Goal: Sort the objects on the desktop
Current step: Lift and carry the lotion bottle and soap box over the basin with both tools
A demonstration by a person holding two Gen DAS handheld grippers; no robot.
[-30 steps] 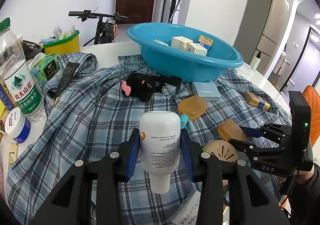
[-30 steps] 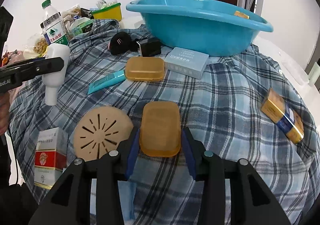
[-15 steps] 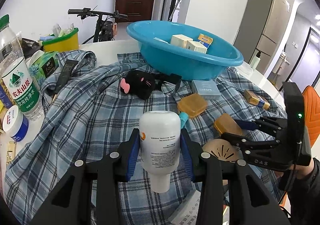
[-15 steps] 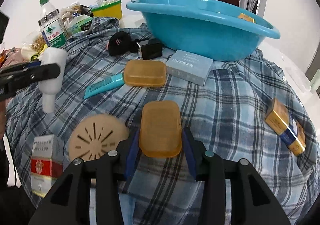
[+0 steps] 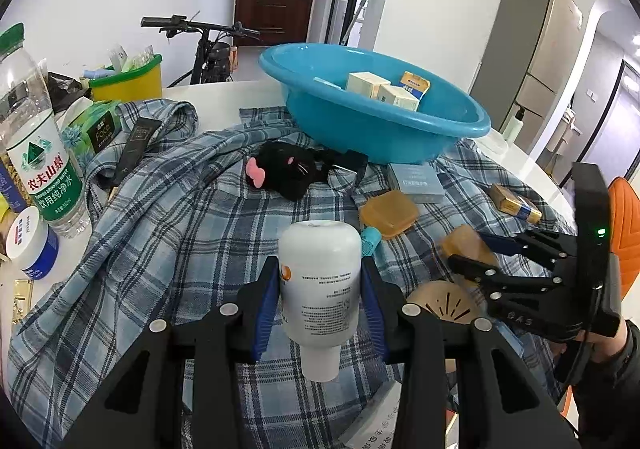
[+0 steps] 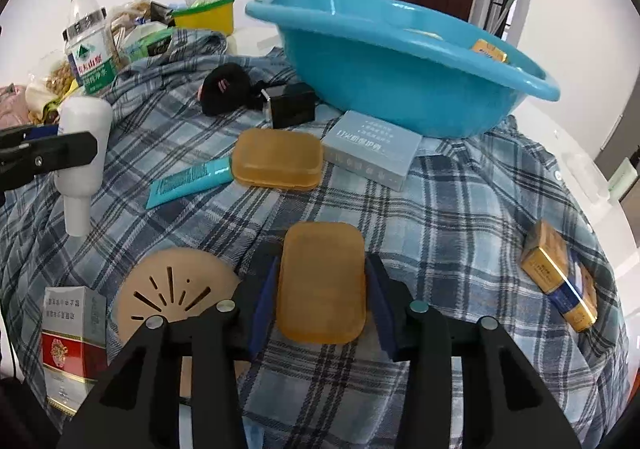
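Both loads now off the plaid cloth [image 6: 460, 209]: my left gripper [image 5: 320, 289] jaws clamped on white bottle [image 5: 320, 281], right gripper [image 6: 322, 289] jaws on amber soap case [image 6: 322, 281]. Since a second ago both have risen toward blue basin [image 5: 400, 137] at 12 o'clock. Drop-off is next, I'd guess.

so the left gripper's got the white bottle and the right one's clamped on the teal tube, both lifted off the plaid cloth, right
One thing is off: the right gripper holds an amber soap-like bar, not the teal tube, which lies on the plaid cloth in the right wrist view. The left gripper does hold the white bottle, lifted off the cloth.
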